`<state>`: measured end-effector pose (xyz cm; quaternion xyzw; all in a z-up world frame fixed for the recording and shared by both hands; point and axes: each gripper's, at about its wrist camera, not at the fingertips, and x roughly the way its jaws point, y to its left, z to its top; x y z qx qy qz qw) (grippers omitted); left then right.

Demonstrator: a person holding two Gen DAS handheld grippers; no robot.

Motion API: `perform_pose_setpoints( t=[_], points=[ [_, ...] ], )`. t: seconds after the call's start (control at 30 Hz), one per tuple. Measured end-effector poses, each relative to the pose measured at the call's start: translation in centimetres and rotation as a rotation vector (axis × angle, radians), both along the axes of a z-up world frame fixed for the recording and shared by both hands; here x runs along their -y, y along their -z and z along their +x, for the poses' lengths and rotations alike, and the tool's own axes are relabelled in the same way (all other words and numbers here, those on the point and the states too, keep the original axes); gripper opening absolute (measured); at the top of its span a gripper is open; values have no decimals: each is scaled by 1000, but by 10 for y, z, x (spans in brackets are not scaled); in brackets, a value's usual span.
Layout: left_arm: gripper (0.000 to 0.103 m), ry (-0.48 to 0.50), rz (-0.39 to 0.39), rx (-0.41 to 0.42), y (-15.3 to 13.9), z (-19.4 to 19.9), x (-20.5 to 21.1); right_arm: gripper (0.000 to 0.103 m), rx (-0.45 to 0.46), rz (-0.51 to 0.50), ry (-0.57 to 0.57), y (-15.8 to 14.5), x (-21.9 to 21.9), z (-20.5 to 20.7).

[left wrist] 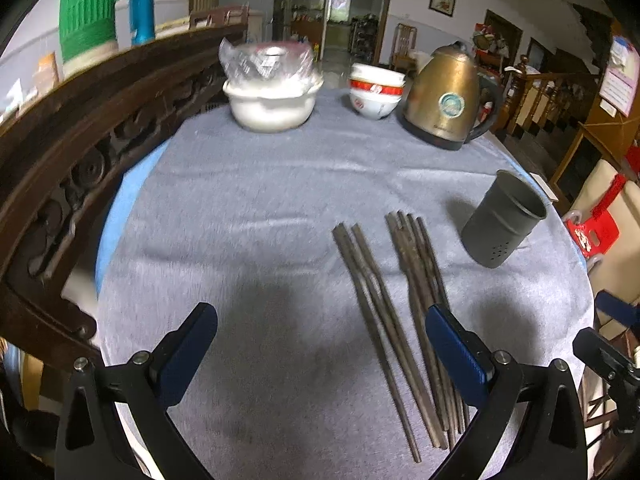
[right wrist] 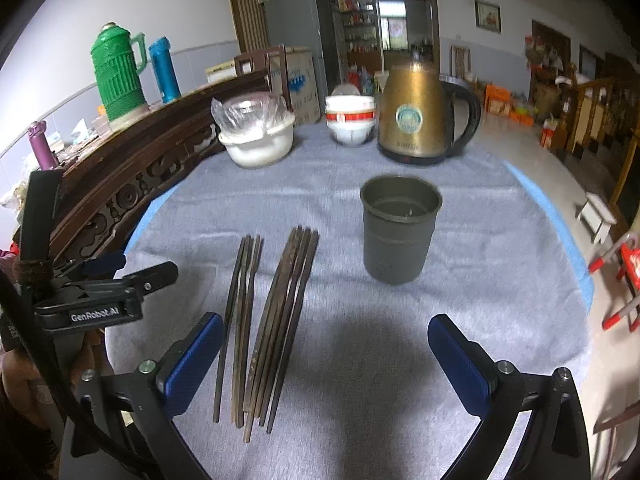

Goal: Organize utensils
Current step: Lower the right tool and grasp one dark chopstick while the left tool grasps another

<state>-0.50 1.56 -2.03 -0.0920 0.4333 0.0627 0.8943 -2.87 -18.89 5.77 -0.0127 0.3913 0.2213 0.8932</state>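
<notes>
Flat chopsticks, beside open right tool

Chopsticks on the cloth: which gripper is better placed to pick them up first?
Probably the left. The chopsticks run up between the open fingers of the left gripper; for the right gripper they lie off by its left finger, short of the holder.

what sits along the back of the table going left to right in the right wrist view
white pot covered in plastic → stacked red-banded bowls → gold electric kettle
</notes>
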Motion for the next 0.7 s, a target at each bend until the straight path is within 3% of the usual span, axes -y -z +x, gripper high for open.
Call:
perform_pose_setpoints(
  t=[0.23, 0.33, 0.4, 0.53, 0.57, 0.7],
  points=[
    [103, -46, -92, -108, 28, 6, -15, 102, -236, 47, 7, 41, 1, 41],
    [103, -51, -108, -131, 36, 8, -18, 85, -358, 83, 12, 62, -8, 66],
    [103, -52, -116, -141, 39, 9, -19, 64, -410, 72, 27, 75, -16, 78],
    [103, -53, -128, -158, 45, 14, -23, 50, -477, 73, 48, 91, -32, 96],
    [103, -53, -133, -163, 45, 15, -24, 41, -487, 73, 47, 92, -35, 98],
    [103, -44, -152, -180, 51, 21, -25, 39, -511, 35, 42, 97, -50, 107]
  ],
)
